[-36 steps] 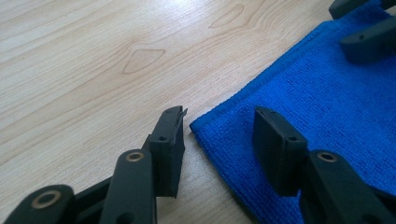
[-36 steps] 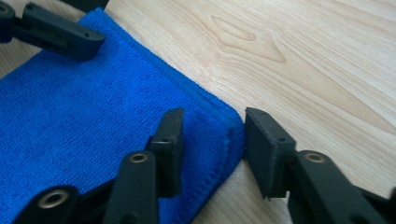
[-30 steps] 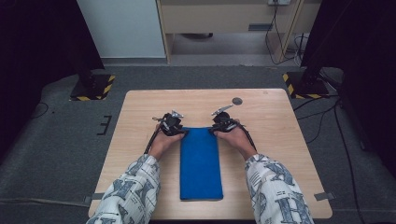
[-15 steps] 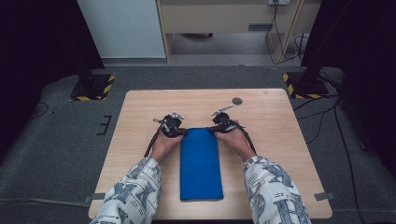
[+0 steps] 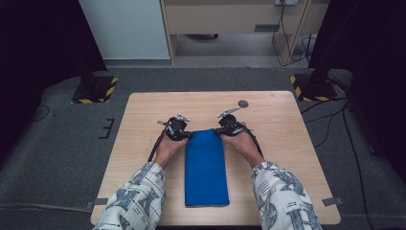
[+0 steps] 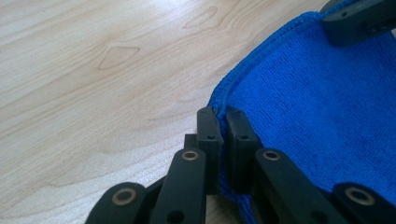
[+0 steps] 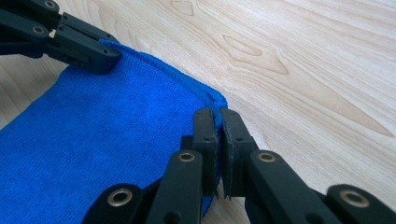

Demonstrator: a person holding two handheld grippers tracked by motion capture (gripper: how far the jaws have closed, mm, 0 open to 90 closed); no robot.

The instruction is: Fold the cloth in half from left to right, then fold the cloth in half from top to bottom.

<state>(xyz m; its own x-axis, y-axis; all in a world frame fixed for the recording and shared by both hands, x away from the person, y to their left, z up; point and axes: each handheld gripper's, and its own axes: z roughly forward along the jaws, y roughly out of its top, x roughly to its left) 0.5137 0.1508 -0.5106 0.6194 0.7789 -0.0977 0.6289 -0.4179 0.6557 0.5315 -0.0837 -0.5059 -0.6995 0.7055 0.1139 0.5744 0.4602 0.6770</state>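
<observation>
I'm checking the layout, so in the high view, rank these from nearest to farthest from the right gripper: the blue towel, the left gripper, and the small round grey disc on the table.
From the right gripper:
1. Blue towel: its far right corner is pinched in the jaws, so it is touching.
2. Small round grey disc: on the table beyond the gripper, to its right.
3. Left gripper: across the towel's far edge, at its left corner.

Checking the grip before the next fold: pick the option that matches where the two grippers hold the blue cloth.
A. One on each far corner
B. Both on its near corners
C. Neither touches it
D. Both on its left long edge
A: the left gripper and the right gripper are each clamped on a far corner of the blue cloth, with the jaws pinching its hem in both gripper views.
</observation>
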